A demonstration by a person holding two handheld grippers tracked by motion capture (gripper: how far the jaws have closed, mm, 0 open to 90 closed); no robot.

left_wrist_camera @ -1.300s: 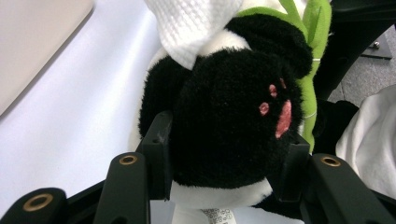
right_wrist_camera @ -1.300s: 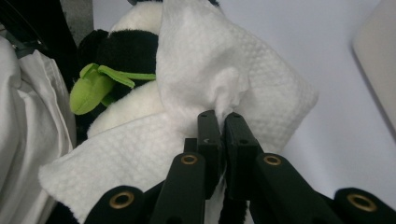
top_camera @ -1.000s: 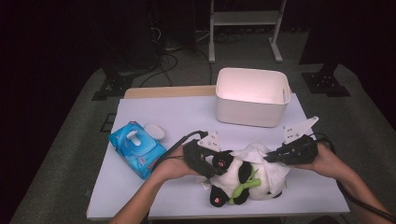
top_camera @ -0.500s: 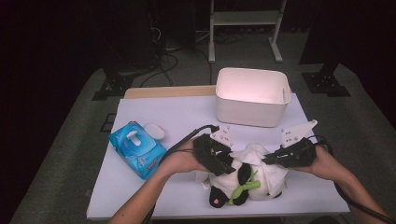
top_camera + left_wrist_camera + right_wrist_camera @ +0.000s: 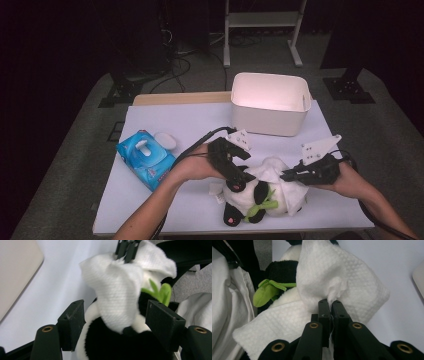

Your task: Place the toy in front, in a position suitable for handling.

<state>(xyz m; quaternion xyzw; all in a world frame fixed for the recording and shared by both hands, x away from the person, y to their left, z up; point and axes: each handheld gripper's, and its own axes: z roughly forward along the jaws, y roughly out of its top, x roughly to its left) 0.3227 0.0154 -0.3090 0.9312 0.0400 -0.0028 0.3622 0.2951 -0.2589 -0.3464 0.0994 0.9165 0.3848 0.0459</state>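
The right gripper (image 5: 329,305) pinches a fold of the white wipe (image 5: 342,282) — its 2 jaws are pressed together on the cloth. The wipe drapes over the panda plush (image 5: 255,197), which lies on the white table (image 5: 190,125) near the front edge. The left gripper (image 5: 120,327) stands wide, its jaws on either side of the panda's black-and-white body — apart, not clamped. A blue wipes pack (image 5: 145,159) lies to the left, a white bin (image 5: 270,102) behind.
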